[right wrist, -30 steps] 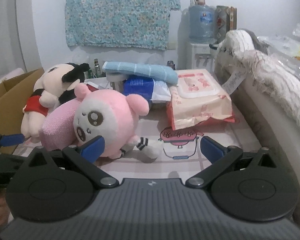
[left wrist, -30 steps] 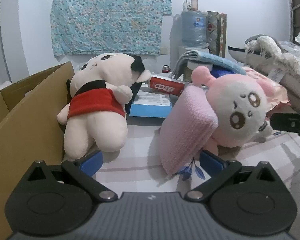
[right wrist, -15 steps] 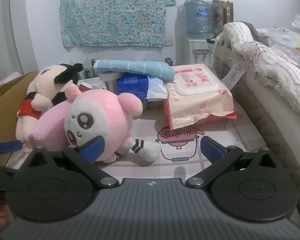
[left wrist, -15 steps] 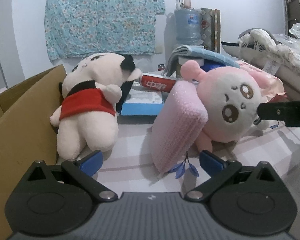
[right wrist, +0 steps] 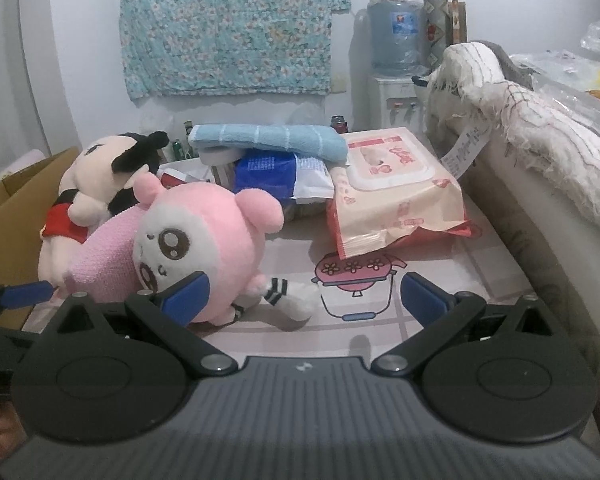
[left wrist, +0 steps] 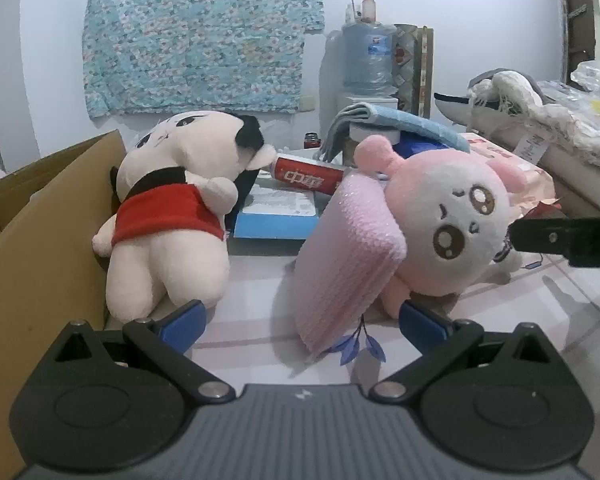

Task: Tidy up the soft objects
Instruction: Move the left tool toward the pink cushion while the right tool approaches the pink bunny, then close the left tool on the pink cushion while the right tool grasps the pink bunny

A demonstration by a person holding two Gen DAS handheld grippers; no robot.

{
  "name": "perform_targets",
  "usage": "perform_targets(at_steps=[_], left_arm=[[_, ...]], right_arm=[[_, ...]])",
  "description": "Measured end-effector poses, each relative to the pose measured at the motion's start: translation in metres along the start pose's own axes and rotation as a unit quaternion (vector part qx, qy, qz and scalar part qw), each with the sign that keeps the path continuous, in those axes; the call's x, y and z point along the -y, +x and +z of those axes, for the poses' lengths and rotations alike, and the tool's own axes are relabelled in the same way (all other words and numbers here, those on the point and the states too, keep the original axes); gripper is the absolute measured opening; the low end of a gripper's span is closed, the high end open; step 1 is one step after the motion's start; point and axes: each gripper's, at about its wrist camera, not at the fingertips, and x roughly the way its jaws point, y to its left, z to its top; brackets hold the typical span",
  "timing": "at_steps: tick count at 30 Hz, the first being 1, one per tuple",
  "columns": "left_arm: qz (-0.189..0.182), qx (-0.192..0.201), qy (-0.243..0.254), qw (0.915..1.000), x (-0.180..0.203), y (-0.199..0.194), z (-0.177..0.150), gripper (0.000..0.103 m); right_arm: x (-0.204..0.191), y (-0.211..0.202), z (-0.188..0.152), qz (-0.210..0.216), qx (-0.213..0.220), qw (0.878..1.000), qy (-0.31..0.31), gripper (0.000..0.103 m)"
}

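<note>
A pink round plush point(left wrist: 448, 224) lies on the table and leans on a pink knitted cushion point(left wrist: 348, 256). A cream doll in a red top point(left wrist: 168, 216) lies to the left, against a cardboard box point(left wrist: 32, 240). My left gripper point(left wrist: 302, 320) is open and empty, its fingers on either side of the cushion's near end. My right gripper point(right wrist: 302, 294) is open and empty, close to the pink plush point(right wrist: 196, 236), with its left finger in front of the plush's face. The cushion point(right wrist: 100, 260) and the doll point(right wrist: 88, 196) also show in the right wrist view.
A folded blue towel point(right wrist: 268, 140) lies on blue packets point(right wrist: 268, 176) at the back, beside a pack of wet wipes point(right wrist: 396, 192). A red tube point(left wrist: 308, 176) and a blue box point(left wrist: 276, 212) lie behind the cushion. A white blanket point(right wrist: 540, 128) covers the right edge.
Both grippers have moved forward a little toward the pink plush and cushion, which look larger now. Nothing was grasped or shifted.
</note>
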Motion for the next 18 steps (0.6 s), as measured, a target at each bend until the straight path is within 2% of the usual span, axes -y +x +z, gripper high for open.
perform_targets(at_steps=[7, 12, 15, 18], left_arm=[[-0.018, 0.007, 0.001, 0.9998, -0.0015, -0.0059, -0.0001, 0.102], [-0.045, 0.002, -0.002, 0.999, -0.0016, -0.0033, 0.0001, 0.091], [-0.041, -0.004, -0.004, 0.9991, -0.0022, 0.0007, 0.0007, 0.083], [-0.06, -0.002, -0.013, 0.9981, -0.0054, 0.0003, 0.0036, 0.08]], right_arm=[[-0.0021, 0.0008, -0.0008, 0.003, 0.001, 1.0, -0.006, 0.102], [0.0003, 0.0025, -0.0011, 0.014, -0.007, 1.0, 0.006, 0.102], [0.001, 0.0007, -0.0001, 0.016, -0.005, 1.0, 0.011, 0.102], [0.0011, -0.0025, 0.002, 0.023, -0.002, 1.0, 0.014, 0.102]])
